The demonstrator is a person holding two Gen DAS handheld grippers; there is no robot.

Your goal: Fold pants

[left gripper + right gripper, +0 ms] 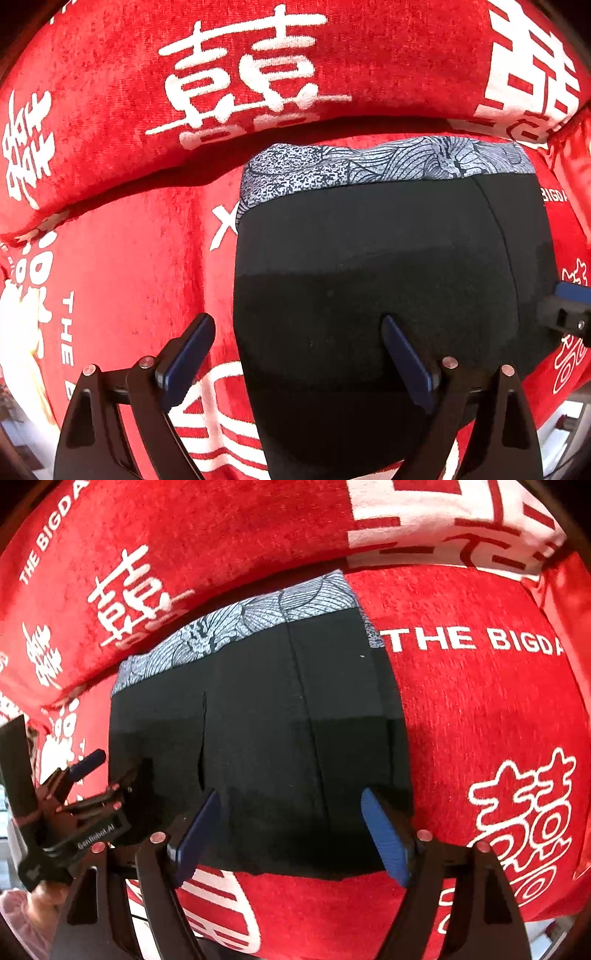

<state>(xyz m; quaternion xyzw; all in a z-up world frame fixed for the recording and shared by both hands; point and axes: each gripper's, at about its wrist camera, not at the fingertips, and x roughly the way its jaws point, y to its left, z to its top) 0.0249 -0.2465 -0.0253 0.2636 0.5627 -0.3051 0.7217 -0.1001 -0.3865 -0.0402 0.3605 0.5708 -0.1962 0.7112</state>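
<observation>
The black pants (369,277) lie folded into a compact rectangle on the red seat cushion (129,277), with a grey patterned waistband (369,162) at the far edge. They also show in the right wrist view (258,720). My left gripper (299,325) is open, its left finger over the cushion and its right finger over the pants' near part. My right gripper (290,797) is open above the pants' near edge and holds nothing. The left gripper shows at the left of the right wrist view (99,775).
A red back cushion (258,66) with white characters rises behind the pants. The seat cushion (480,720) stretches to the right with white lettering. The seat's front edge runs along the bottom of both views.
</observation>
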